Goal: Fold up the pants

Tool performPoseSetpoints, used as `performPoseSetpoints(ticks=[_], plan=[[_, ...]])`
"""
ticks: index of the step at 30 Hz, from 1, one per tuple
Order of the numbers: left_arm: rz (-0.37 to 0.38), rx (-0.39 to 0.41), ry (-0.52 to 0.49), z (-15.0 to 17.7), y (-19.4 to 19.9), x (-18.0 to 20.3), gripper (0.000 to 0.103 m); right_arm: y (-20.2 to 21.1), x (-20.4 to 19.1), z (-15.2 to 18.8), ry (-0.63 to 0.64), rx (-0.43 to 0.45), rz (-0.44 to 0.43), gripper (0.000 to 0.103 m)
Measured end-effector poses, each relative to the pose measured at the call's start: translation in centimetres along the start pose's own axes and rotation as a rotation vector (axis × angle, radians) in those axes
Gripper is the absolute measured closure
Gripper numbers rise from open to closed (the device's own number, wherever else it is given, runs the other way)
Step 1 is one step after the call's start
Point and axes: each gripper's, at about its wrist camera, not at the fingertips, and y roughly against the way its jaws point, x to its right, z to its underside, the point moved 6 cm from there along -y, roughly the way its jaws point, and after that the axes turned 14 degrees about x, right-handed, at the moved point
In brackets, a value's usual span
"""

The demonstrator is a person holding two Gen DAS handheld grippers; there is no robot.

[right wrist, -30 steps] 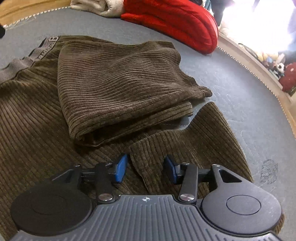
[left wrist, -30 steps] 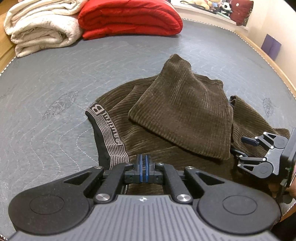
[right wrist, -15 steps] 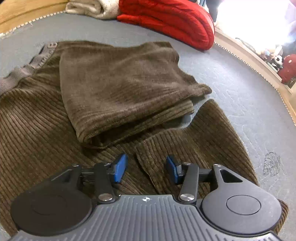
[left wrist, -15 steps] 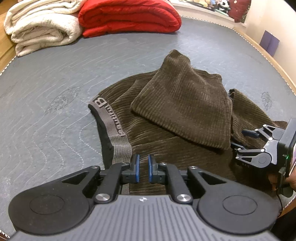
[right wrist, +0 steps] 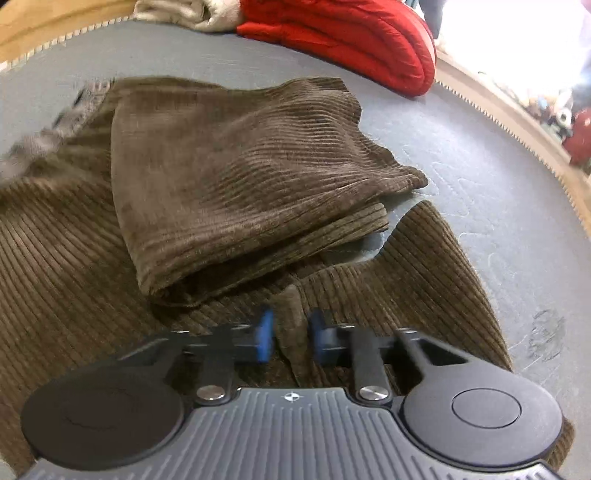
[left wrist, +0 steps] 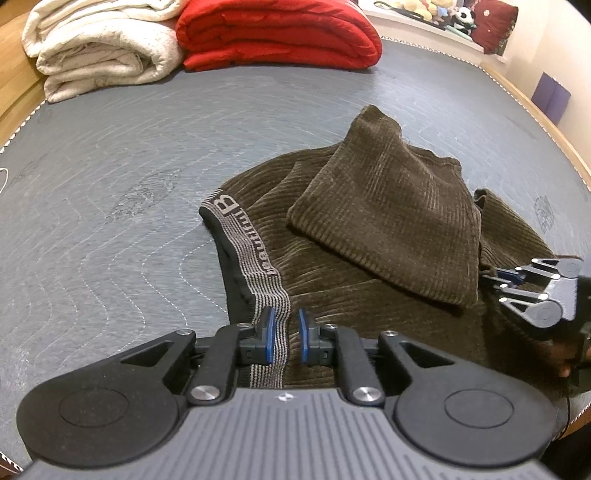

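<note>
A: Step? Brown corduroy pants (left wrist: 332,280) lie on grey quilted mattress (left wrist: 110,221), legs already folded up.

B: Second fold. Left gripper (left wrist: 284,334) parted astride striped waistband (left wrist: 258,273); right gripper (right wrist: 290,334) parted around a cloth ridge. Next: both must clamp, then lift together.

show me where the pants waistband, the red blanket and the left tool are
pants waistband (left wrist: 258,258), left wrist view, on the striped grey band.
red blanket (left wrist: 277,33), left wrist view, on its folded top.
left tool (left wrist: 284,334), left wrist view, midway between its blue pads.
</note>
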Motion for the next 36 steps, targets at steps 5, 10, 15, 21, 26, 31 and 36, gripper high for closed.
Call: performPoseSetpoints(ticks=[5, 10, 15, 21, 26, 31, 36], plan=[[0.013, 0.015, 0.013, -0.4, 0.4, 0.5, 0.088, 3.1, 2.5, -1.4, -0.080, 0.070, 0.054, 0.090], [0.043, 0.030, 0.007, -0.6, 0.8, 2.5, 0.088, 8.2, 7.3, -1.4, -0.210, 0.144, 0.136, 0.090], [0.062, 0.025, -0.044, -0.1, 0.7, 4.8, 0.088, 13.5, 13.4, 0.9, -0.363, 0.201, 0.251, 0.091], [0.070, 0.021, -0.066, 0.1, 0.3, 6.1, 0.088, 19.4, 23.3, 7.4, -0.575, 0.206, 0.505, 0.091], [0.078, 0.027, -0.079, -0.5, -0.2, 7.0, 0.088, 24.1, 31.4, 16.9, -0.813, 0.086, 0.828, 0.091], [0.078, 0.019, -0.103, -0.5, -0.7, 7.9, 0.088, 26.6, 36.2, 26.7, -0.973, -0.099, 1.008, 0.091], [0.081, 0.014, -0.117, -0.4, -1.0, 8.6, 0.088, 28.0, 37.0, 31.4, -1.047, -0.232, 1.105, 0.091]])
